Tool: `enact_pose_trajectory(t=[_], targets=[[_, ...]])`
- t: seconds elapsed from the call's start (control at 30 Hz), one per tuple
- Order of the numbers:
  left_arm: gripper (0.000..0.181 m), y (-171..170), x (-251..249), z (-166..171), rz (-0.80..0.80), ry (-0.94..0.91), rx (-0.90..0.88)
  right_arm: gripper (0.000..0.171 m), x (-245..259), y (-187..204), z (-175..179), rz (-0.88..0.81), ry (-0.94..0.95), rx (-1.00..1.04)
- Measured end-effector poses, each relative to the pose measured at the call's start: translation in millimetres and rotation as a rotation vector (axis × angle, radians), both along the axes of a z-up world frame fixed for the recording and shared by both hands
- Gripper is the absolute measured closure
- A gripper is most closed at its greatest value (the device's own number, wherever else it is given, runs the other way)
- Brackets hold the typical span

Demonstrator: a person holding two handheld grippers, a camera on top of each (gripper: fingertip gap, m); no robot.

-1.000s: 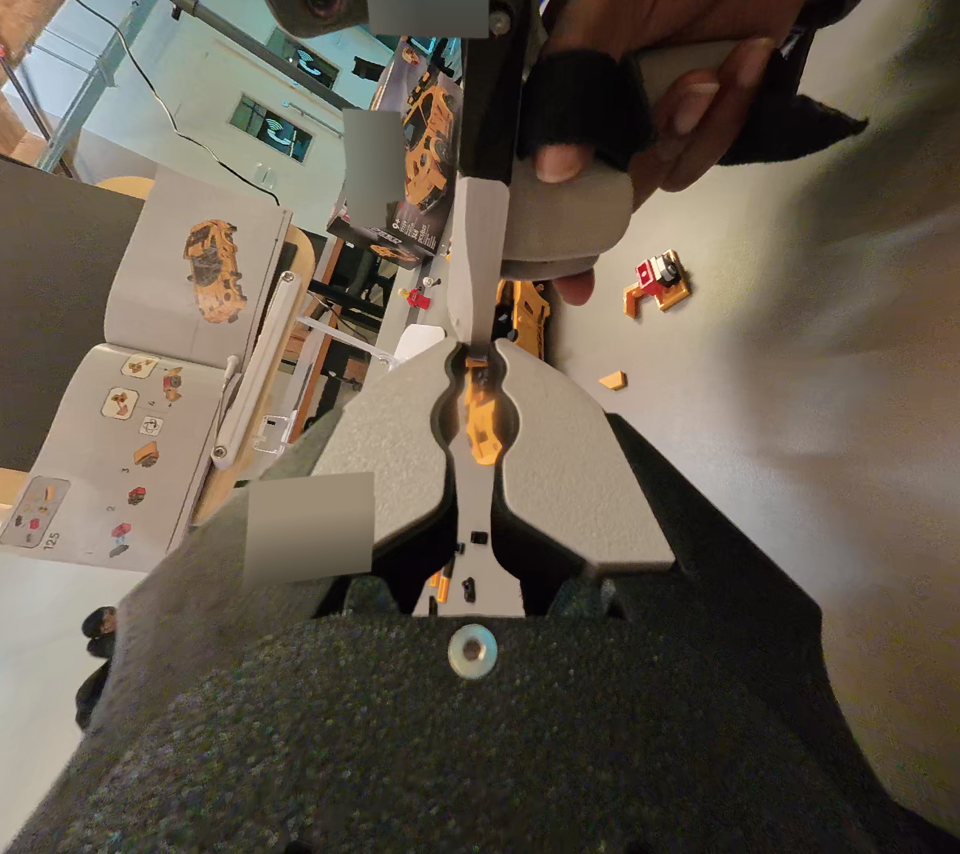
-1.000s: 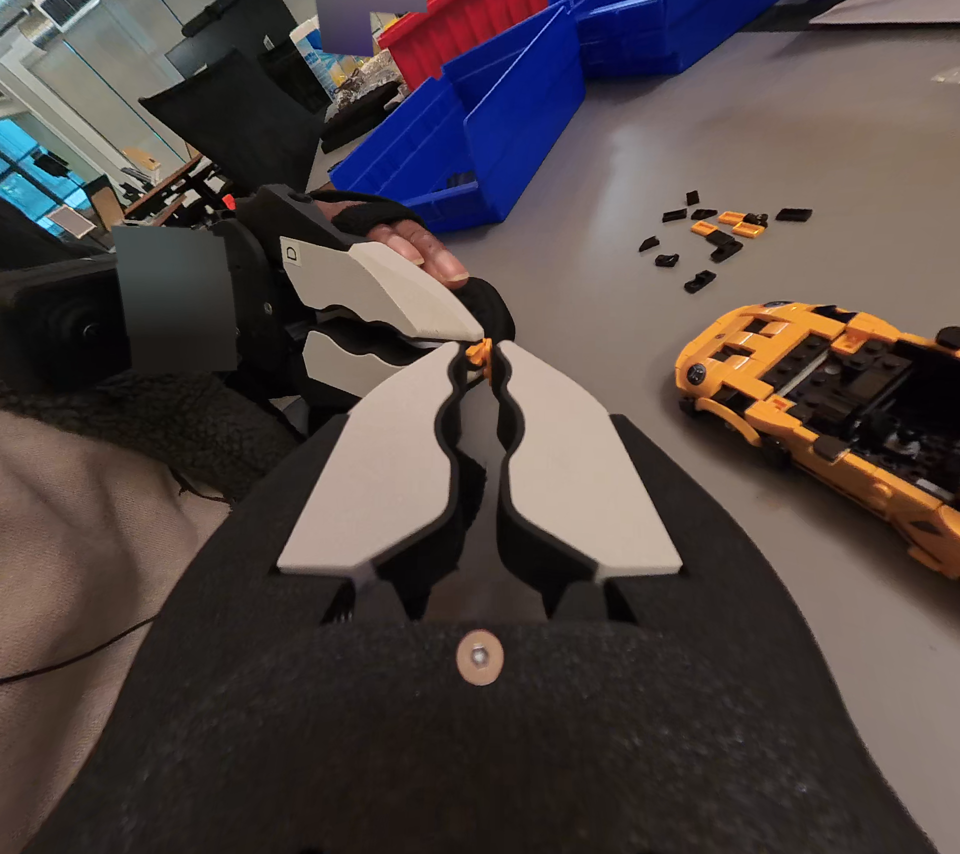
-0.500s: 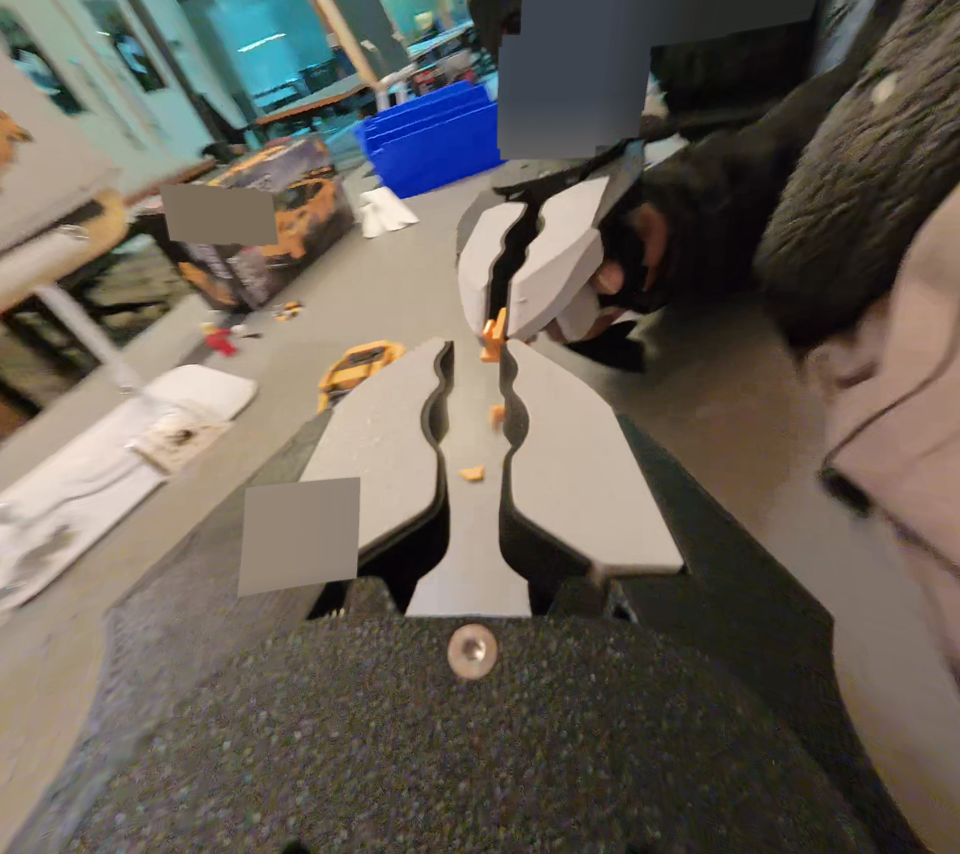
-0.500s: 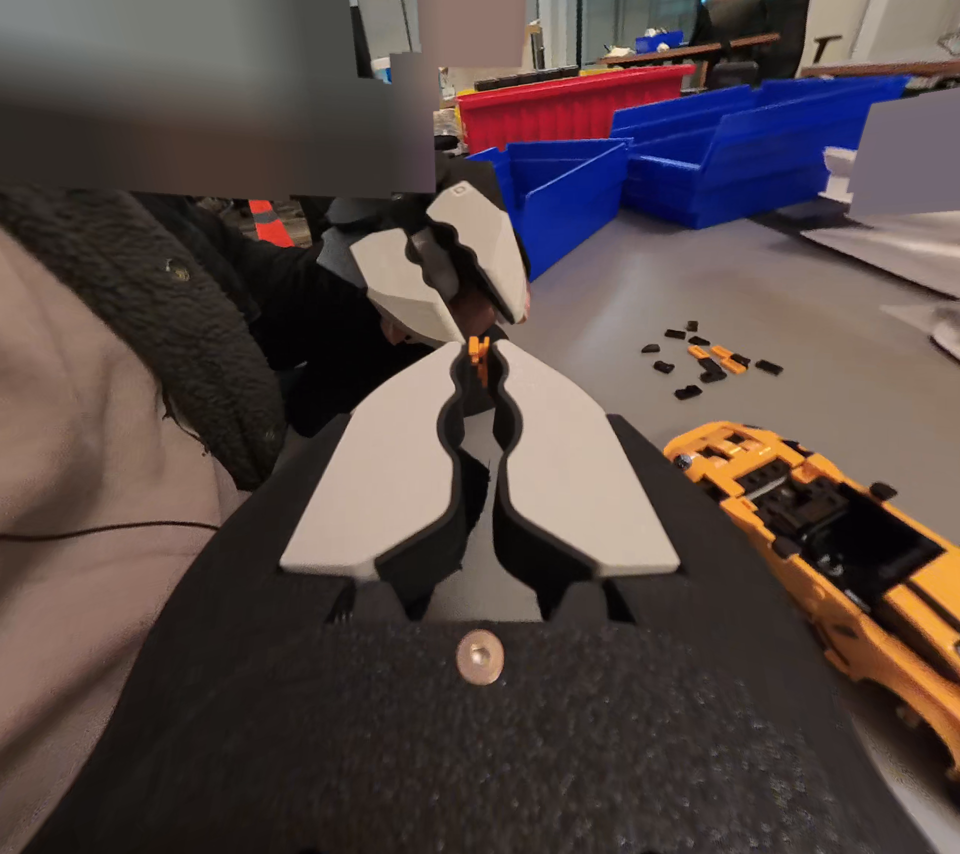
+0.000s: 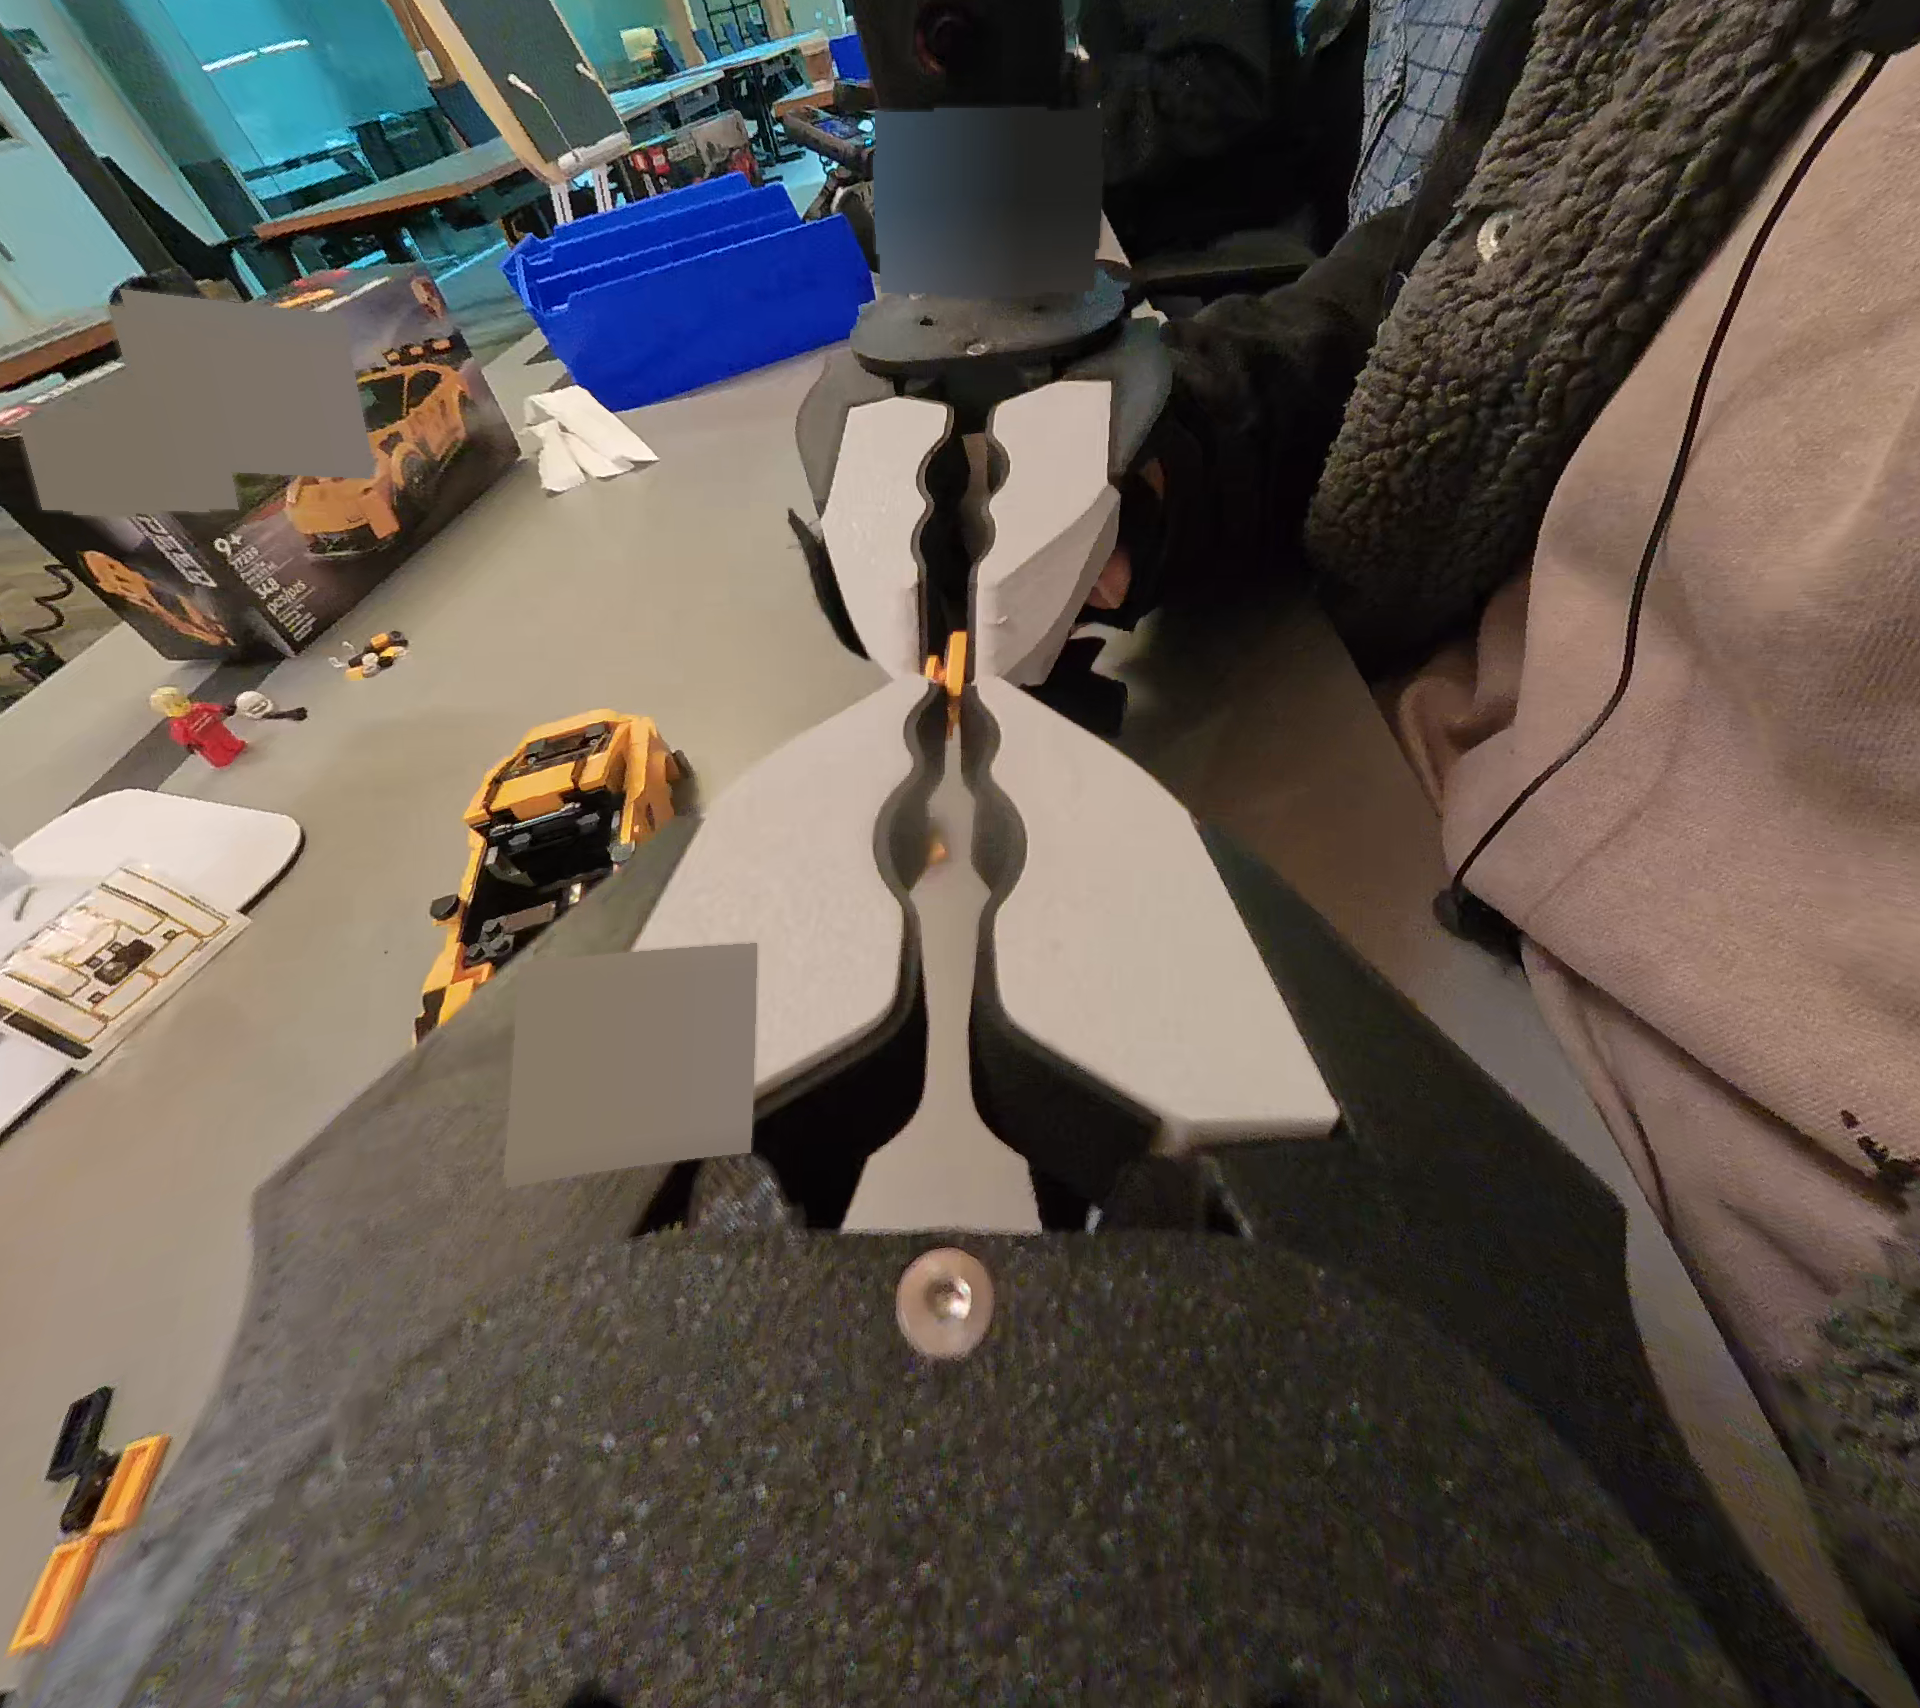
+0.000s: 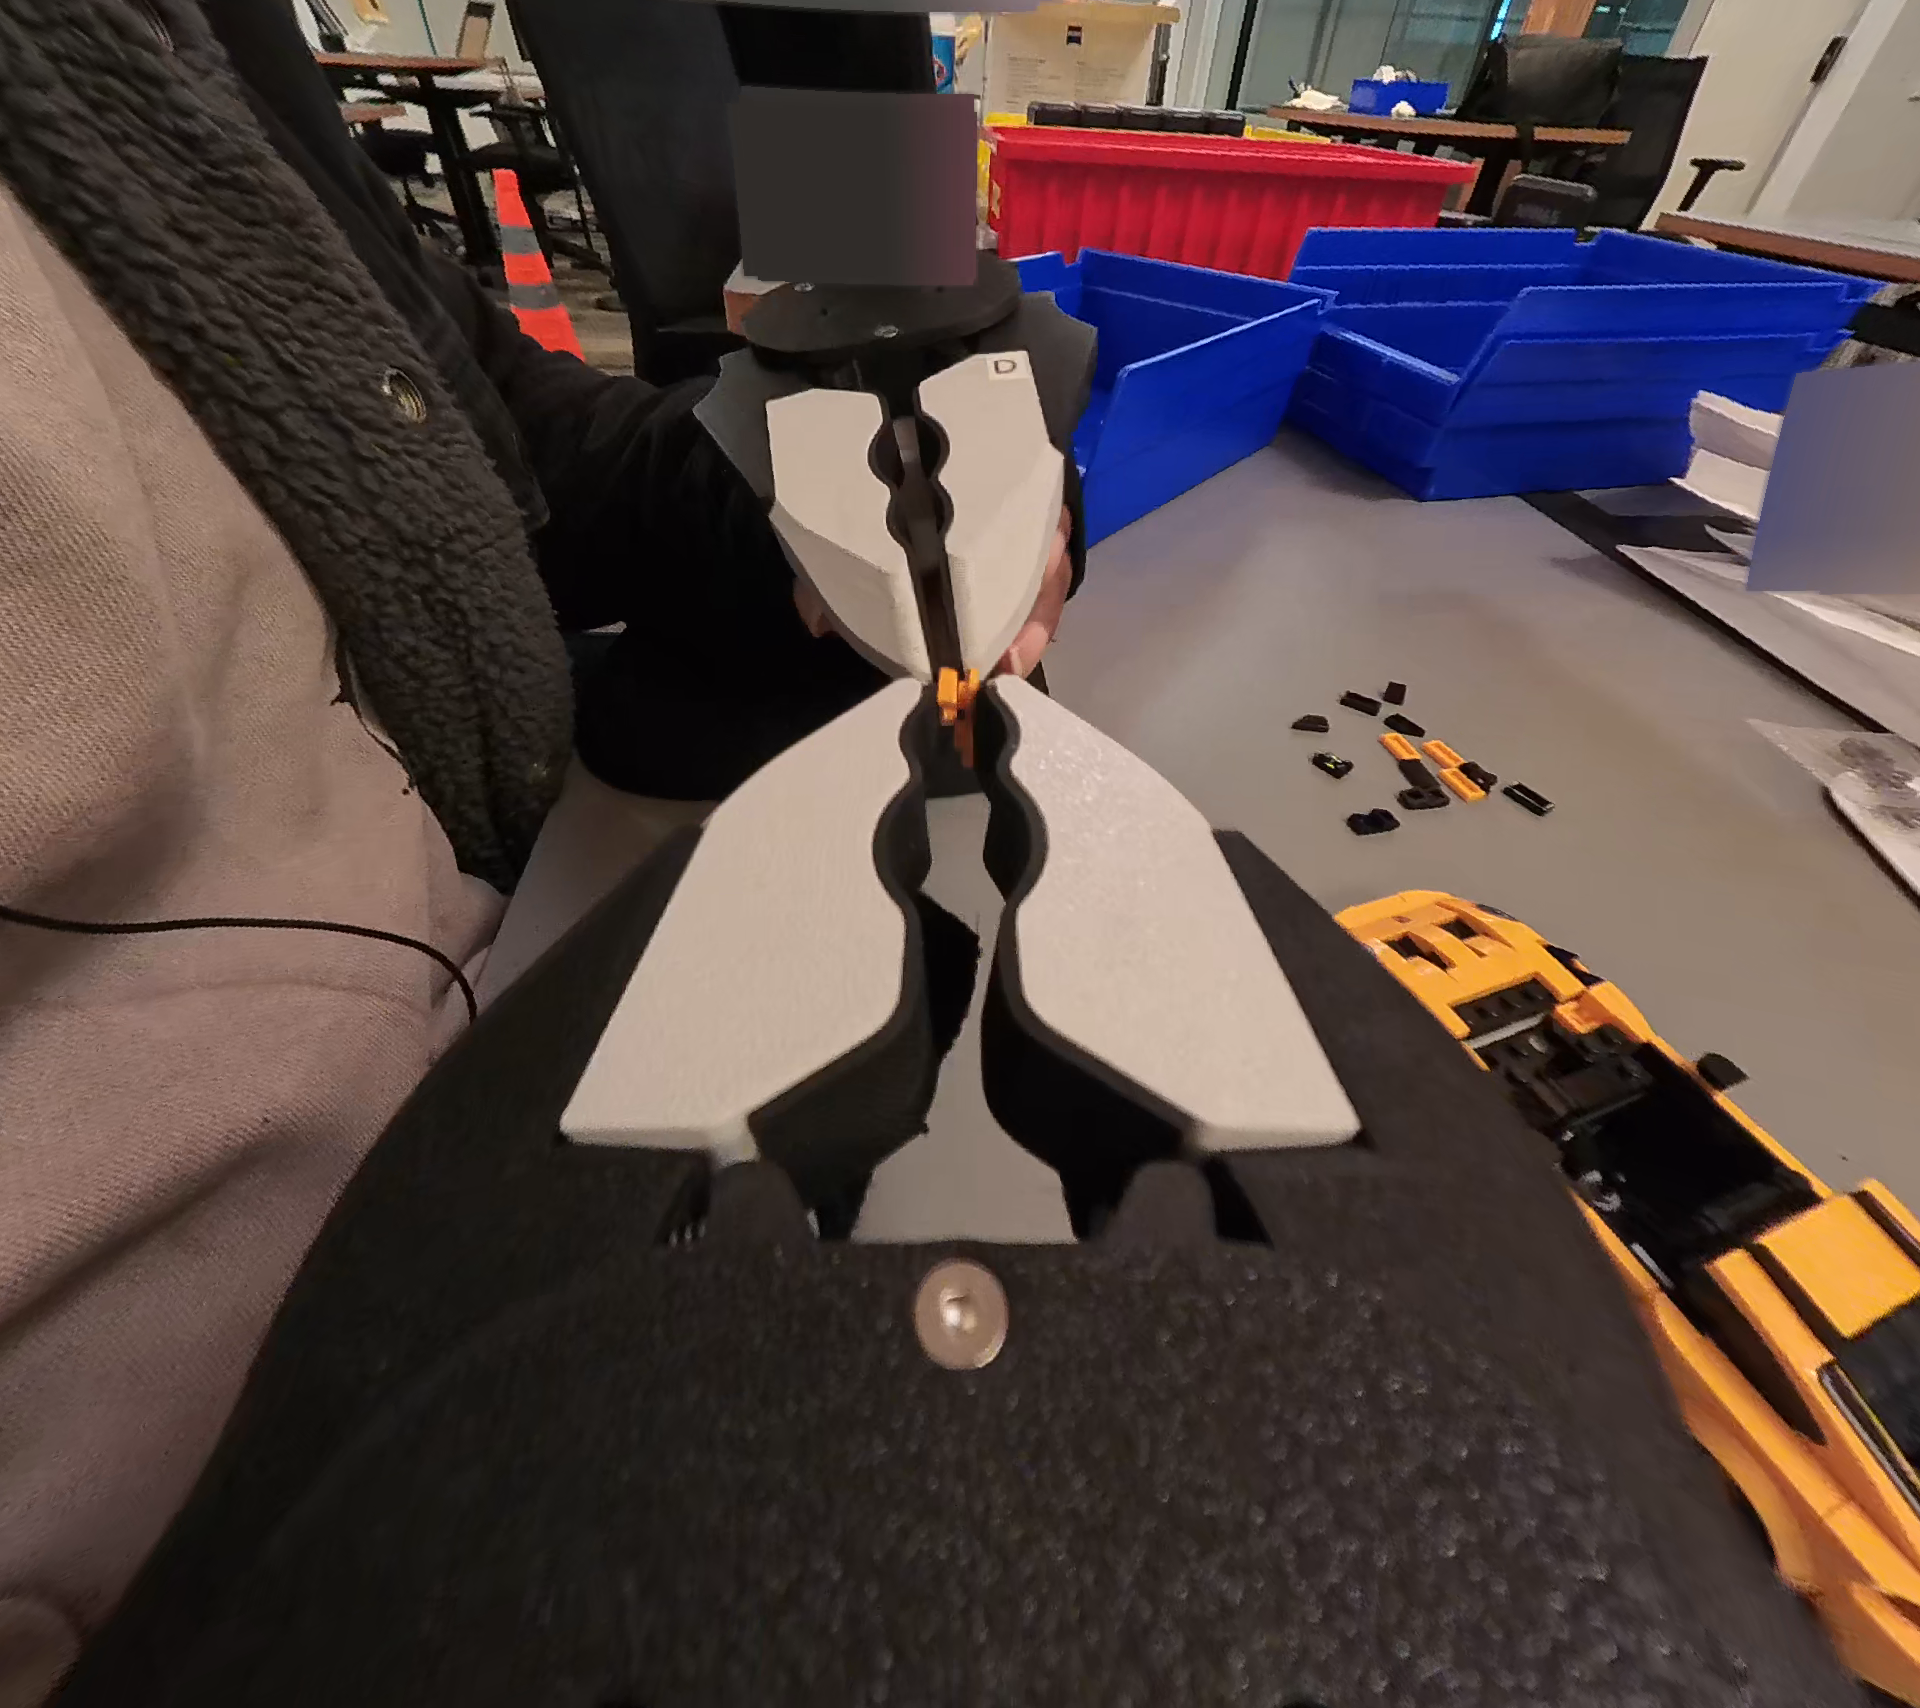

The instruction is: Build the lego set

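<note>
While both grippers point straight at each other tip to tip above the near edge of the grey table, they look pinched on the same small orange piece, though I can't tell exactly how much of it each one has. The left gripper has its jaws squeezed nearly together around that piece, and the right gripper is clamped the same way from the opposite side. Each is held level, with a dark-sleeved, gloved hand wrapped round the back of the far one.

The half-built orange car sits on the table, well apart from the grippers. A scatter of small black and orange parts lies farther out, and 1 red minifigure lies near the set box. Blue bins sit at the far side.
</note>
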State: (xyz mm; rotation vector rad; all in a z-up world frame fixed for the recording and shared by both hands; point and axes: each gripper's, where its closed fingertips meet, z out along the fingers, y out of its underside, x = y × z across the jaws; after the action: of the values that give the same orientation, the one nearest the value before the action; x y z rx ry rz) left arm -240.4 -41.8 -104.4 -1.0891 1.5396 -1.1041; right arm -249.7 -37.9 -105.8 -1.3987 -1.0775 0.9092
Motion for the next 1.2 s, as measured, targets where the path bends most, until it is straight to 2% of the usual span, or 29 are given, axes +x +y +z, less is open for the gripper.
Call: enact_pose_trajectory(t=[0.17, 0.23, 0.33, 0.47, 0.63, 0.87, 1.2], targets=[[0.179, 1.8, 0.9, -1.1, 0.010, 0.010, -0.018, 0.165, 1.0, 1.4, -1.6, -0.023, -0.032, 0.025], [0.179, 2.4, 1.4, -1.4, 0.023, 0.003, 0.028, 0.165, 1.4, 2.1, -2.5, -0.033, -0.051, 0.059], [0.164, 1.3, 0.2, 5.0, 0.027, -0.042, 0.064, 0.165, -0.6, -5.6, 2.3, -0.018, -0.063, 0.139], [0.175, -13.9, -2.2, 5.5, -0.044, -0.048, 0.136, 0.165, -2.9, -14.8, 5.0, -0.009, -0.094, 0.240], [0.176, -18.7, -3.3, 3.7, -0.049, -0.021, 0.232, 0.165, -4.2, -19.8, 3.5, -0.003, -0.116, 0.264], [0.176, -18.6, -5.6, -1.7, -0.057, 0.031, 0.206, 0.165, -6.4, -19.9, -1.5, -0.017, -0.164, 0.283], [0.177, -17.2, -6.2, -12.5, -0.028, 0.042, 0.232, 0.165, -7.0, -18.1, -11.9, -0.086, -0.323, 0.472]])
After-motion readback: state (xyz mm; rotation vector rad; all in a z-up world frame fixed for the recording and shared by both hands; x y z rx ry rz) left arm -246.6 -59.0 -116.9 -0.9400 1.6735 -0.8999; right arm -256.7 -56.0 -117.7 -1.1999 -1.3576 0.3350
